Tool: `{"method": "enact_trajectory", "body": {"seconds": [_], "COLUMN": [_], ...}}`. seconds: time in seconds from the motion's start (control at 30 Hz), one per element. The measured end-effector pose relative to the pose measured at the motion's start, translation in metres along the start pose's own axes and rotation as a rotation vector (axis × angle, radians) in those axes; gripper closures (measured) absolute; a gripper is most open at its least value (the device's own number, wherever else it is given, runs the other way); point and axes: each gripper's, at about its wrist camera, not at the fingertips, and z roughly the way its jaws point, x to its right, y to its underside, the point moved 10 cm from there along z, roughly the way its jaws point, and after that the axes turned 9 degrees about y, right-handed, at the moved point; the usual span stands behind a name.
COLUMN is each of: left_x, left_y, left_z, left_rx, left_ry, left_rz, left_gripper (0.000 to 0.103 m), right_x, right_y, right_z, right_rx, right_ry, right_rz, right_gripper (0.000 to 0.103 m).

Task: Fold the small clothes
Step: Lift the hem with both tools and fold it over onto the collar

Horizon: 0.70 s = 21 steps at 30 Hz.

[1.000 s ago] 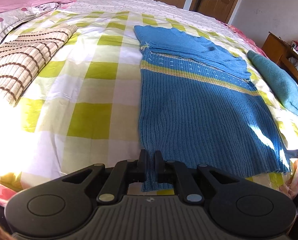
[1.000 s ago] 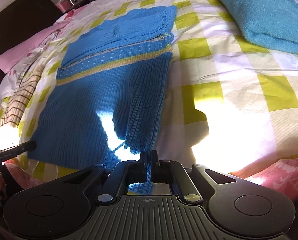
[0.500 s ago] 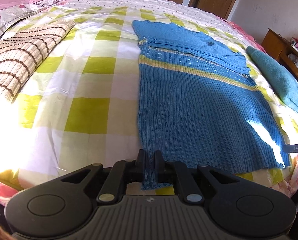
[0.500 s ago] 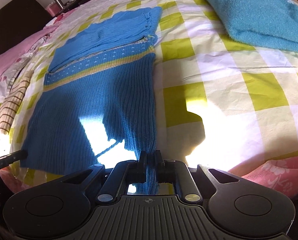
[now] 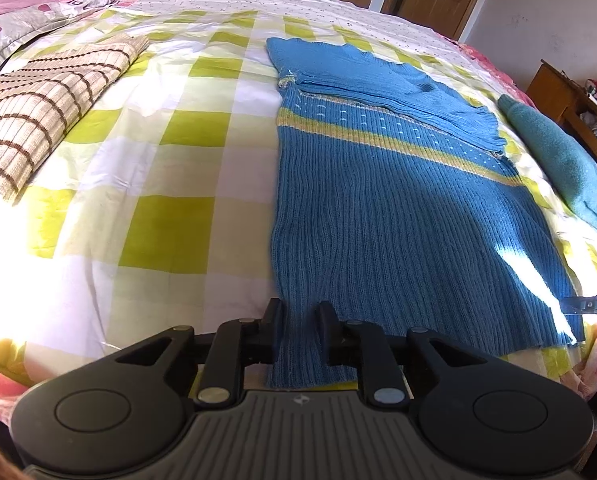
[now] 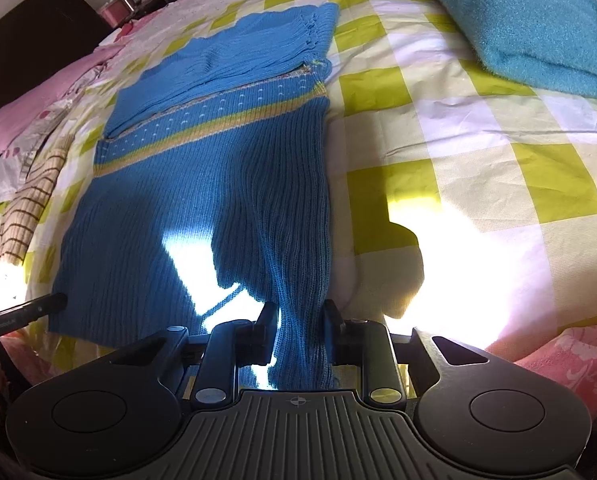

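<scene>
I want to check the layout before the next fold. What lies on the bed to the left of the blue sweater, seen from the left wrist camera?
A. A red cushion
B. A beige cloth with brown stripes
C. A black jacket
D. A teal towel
B: the beige striped cloth lies left of the sweater on the checked bed, while the teal item is on its right.

A bed point(image 5: 186, 224) is covered with a green-checked sheet. A blue sweater point(image 5: 382, 216) is spread flat beyond the left gripper point(image 5: 300, 330), a striped cloth point(image 5: 46, 104) far left, a teal towel point(image 5: 554, 156) far right.
</scene>
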Motion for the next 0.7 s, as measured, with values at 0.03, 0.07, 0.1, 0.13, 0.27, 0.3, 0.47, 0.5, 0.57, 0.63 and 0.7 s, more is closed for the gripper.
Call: {"method": "enact_trajectory", "body": {"seconds": [0.03, 0.07, 0.1, 0.13, 0.27, 0.3, 0.47, 0.5, 0.57, 0.63, 0.7], "left_x": [0.001, 0.002, 0.003, 0.004, 0.006, 0.008, 0.018, 0.019, 0.020, 0.019, 0.015], "left_y": [-0.001, -0.001, -0.002, -0.004, -0.019, -0.026, -0.069, -0.082, -0.105, -0.130, -0.156], "left_z": [-0.001, -0.001, -0.002, -0.004, -0.013, -0.015, -0.021, -0.020, -0.020, -0.019, -0.017], "left_rx": [0.002, 0.004, 0.011, 0.020, 0.068, 0.089, 0.184, 0.205, 0.248, 0.294, 0.338], "left_ry": [0.014, 0.036, 0.052, 0.066, 0.145, 0.172, 0.280, 0.296, 0.314, 0.324, 0.321], "left_rz": [-0.008, -0.018, -0.028, -0.036, -0.098, -0.116, -0.185, -0.193, -0.199, -0.203, -0.202], "left_gripper": [0.081, 0.088, 0.088, 0.088, 0.089, 0.089, 0.089, 0.089, 0.089, 0.089, 0.089], "right_x": [0.000, 0.000, 0.000, 0.001, 0.000, -0.001, -0.008, -0.010, -0.012, -0.013, -0.013], "right_y": [0.001, 0.002, 0.002, 0.001, -0.010, -0.015, -0.050, -0.060, -0.084, -0.111, -0.136], "right_z": [0.001, 0.001, 0.001, -0.001, -0.015, -0.020, -0.043, -0.046, -0.053, -0.055, -0.054], "right_rx": [-0.012, -0.023, -0.026, -0.023, 0.016, 0.033, 0.131, 0.152, 0.198, 0.242, 0.281], "right_ry": [-0.016, -0.037, -0.054, -0.066, -0.167, -0.201, -0.338, -0.361, -0.410, -0.446, -0.462], "right_rz": [0.014, 0.030, 0.047, 0.062, 0.138, 0.162, 0.252, 0.267, 0.306, 0.340, 0.368], "right_gripper": [0.088, 0.093, 0.094, 0.095, 0.096, 0.096, 0.096, 0.096, 0.096, 0.096, 0.096]}}
